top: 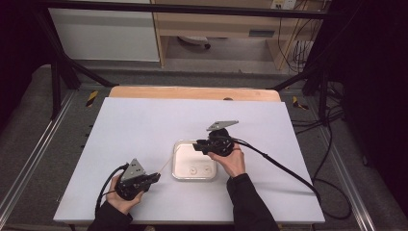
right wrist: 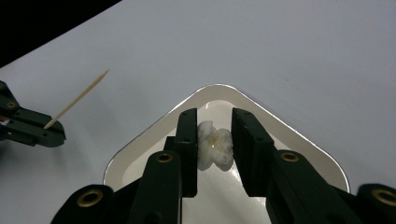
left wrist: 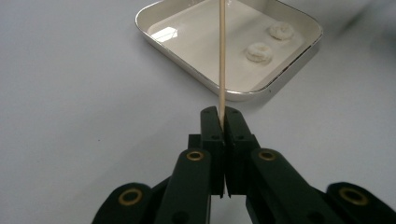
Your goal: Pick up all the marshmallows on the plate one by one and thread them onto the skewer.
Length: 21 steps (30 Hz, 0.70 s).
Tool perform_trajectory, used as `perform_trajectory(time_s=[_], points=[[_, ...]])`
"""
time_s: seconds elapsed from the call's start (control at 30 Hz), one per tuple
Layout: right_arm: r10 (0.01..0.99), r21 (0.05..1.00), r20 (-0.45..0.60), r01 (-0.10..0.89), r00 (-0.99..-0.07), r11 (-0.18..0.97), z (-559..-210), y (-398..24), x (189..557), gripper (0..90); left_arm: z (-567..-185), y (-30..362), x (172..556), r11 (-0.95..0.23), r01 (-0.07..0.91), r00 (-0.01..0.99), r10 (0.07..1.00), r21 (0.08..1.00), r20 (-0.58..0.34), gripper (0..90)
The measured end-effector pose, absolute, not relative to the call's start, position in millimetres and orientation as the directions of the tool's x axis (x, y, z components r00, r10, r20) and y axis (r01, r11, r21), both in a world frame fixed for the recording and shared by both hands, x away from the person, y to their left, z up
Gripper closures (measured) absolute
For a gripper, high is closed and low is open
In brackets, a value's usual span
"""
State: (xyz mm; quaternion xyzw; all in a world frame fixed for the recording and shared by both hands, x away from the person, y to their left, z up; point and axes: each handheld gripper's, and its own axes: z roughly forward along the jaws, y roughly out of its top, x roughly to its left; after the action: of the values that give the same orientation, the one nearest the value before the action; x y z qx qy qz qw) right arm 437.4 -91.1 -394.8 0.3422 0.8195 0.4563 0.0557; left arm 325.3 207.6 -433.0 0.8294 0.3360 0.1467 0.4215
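So the right gripper [right wrist: 214,140] has its jaws pinching a small white puffy piece [right wrist: 214,148], some kind of soft ring-shaped snack by the look of it, and it's lifted clear above the near-white tray [right wrist: 140,144]. From the high view that gripper [top: 199,146] hangs over the tray's far right part. The left gripper [left wrist: 222,122] has its jaws pressed together on the base of a thin wooden skewer [left wrist: 222,51], which sticks out straight ahead with its pointed tip toward the tray. In the high view the left gripper [top: 155,178] sits near the front left of the white bench [top: 134,125], just left of the tray [top: 179,174], skewer [top: 165,165] angled up and right.

Two more white pieces [left wrist: 258,52] are lying in the tray [left wrist: 233,91], side by side toward its right side, not touching each other. The tray itself sits about mid-bench, slightly toward the near edge.
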Motion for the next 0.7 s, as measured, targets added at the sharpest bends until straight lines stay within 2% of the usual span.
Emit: perform_trajectory(time_s=[0.23, 0.7], points=[[0.589, 0.808, 0.294, 0.525, -0.753, 0.267, -388, -108, 427, 73.0, -433, 204, 324, -0.418, 0.429, 0.738, 0.674, 0.801, -0.043, 88.4], [0.525, 0.840, 0.377, 0.521, -0.763, 0.154, -372, -118, 414, 73.1, -432, 199, 320, -0.410, 0.405, 0.751, 0.659, 0.817, -0.041, 88.4]])
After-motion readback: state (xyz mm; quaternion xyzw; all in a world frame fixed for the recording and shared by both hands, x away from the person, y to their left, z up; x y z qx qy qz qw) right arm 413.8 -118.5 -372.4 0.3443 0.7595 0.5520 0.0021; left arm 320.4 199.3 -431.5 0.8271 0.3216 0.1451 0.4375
